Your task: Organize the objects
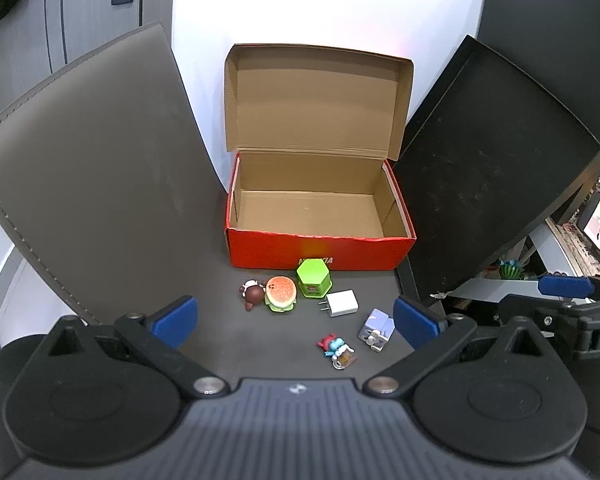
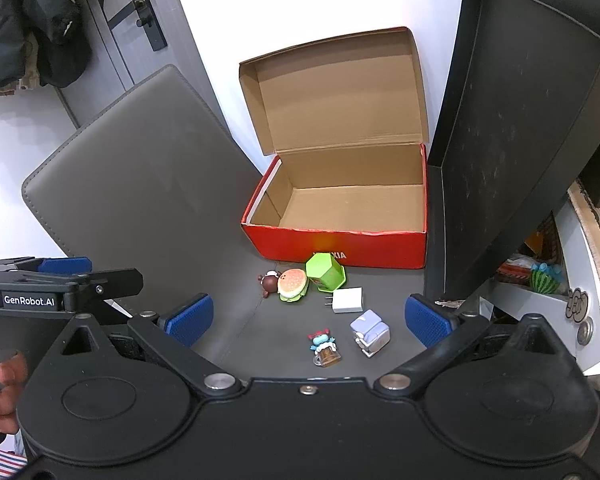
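Both sets of fingers spread wide and holding nothing, left gripper (image 1: 296, 320) and right gripper (image 2: 308, 318) poised near the scattered trinkets (image 1: 282, 294), likely for lifting into the empty red box (image 1: 320, 250) just beyond.

Red box (image 1: 320, 250), green hexagonal container (image 1: 313, 278)
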`<act>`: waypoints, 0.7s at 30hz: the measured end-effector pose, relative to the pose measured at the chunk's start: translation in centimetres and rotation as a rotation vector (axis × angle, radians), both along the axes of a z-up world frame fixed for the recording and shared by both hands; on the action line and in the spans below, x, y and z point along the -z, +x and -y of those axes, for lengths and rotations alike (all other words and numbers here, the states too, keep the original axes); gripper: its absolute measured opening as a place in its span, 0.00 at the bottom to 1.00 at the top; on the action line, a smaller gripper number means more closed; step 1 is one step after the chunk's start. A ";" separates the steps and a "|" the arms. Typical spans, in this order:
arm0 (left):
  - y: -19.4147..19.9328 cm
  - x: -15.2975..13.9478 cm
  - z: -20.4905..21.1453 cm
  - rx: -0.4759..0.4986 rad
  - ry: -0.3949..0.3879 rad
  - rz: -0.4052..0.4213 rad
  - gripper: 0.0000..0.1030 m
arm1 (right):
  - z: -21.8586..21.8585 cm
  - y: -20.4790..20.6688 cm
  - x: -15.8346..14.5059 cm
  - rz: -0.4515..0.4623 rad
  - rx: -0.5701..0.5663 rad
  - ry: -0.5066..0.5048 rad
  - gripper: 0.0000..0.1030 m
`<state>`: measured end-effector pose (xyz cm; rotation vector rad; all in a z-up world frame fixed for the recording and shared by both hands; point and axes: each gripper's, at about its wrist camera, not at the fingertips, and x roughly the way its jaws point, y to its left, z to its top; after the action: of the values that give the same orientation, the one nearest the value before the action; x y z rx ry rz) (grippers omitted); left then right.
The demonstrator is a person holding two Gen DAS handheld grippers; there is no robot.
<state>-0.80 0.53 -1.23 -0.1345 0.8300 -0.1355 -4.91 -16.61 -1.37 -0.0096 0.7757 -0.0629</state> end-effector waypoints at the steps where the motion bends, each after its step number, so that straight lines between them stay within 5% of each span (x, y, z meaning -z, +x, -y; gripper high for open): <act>1: -0.1 0.0 0.0 0.001 -0.001 0.001 1.00 | 0.0 0.0 0.0 0.001 0.000 0.001 1.00; 21: -0.2 -0.2 0.2 0.034 -0.021 0.010 1.00 | 0.1 -0.4 -0.3 0.016 -0.004 -0.003 1.00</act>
<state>-0.96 0.29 -1.06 -0.1391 0.8215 -0.1770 -5.33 -16.71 -1.12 -0.0140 0.7599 -0.0604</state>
